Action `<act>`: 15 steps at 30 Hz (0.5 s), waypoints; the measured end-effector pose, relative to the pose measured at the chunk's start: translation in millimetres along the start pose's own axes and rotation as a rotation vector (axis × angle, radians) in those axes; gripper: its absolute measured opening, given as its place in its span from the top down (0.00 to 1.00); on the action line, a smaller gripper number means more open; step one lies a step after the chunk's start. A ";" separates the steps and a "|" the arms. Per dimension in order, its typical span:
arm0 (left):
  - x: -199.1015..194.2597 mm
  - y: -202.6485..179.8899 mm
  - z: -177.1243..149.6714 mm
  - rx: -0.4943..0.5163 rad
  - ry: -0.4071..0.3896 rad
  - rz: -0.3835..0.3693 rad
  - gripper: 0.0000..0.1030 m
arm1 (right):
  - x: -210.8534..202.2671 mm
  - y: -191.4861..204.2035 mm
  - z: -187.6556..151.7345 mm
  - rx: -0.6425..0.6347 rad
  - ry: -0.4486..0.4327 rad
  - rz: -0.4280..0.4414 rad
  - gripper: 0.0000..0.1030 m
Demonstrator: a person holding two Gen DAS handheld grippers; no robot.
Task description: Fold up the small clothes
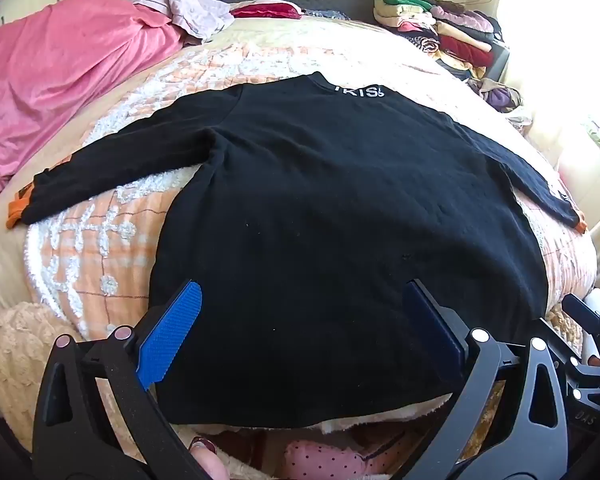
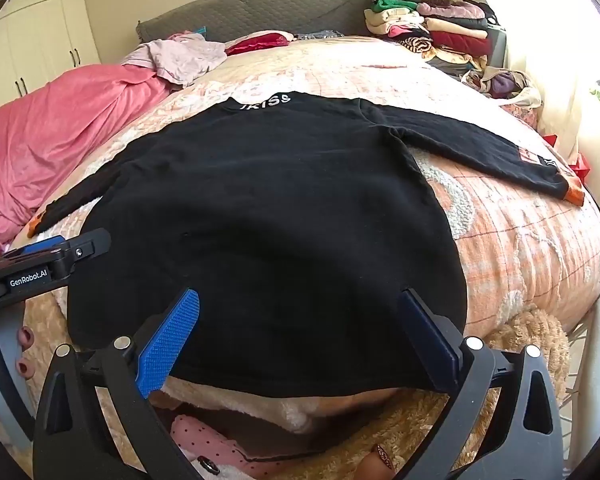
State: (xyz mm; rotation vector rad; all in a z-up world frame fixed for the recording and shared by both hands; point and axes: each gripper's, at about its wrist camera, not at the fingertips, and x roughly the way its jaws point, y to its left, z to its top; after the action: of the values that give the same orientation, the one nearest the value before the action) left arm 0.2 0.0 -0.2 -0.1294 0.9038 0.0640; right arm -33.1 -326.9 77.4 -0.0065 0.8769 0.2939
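A black long-sleeved top with white letters at the collar and orange cuffs lies flat on the bed, sleeves spread to both sides. It also shows in the right wrist view. My left gripper is open, its blue fingers hovering over the hem near the front edge. My right gripper is open too, over the hem further right. Neither holds anything. The left gripper's body shows at the left of the right wrist view.
The bed has a peach and white quilt. A pink blanket lies at the left, a heap of clothes at the back right, a grey headboard behind. A pink dotted garment lies below the front edge.
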 end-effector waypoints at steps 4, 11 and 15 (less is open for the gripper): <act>0.0 -0.2 0.5 0.000 -0.001 -0.004 0.08 | -4.3 1.3 0.3 -0.003 -0.007 -0.003 0.04; -0.4 -0.6 0.1 0.002 -0.007 -0.004 0.08 | -4.2 1.6 -1.7 -0.004 -0.011 -0.010 0.04; -0.5 -0.6 0.1 0.001 -0.008 -0.007 0.08 | -8.9 4.6 -1.5 -0.012 -0.021 -0.012 0.04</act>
State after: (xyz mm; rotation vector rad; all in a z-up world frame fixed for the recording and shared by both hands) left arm 0.1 -0.7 0.3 -0.1311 0.8950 0.0580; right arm -40.8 -324.9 83.6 -0.0198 0.8538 0.2880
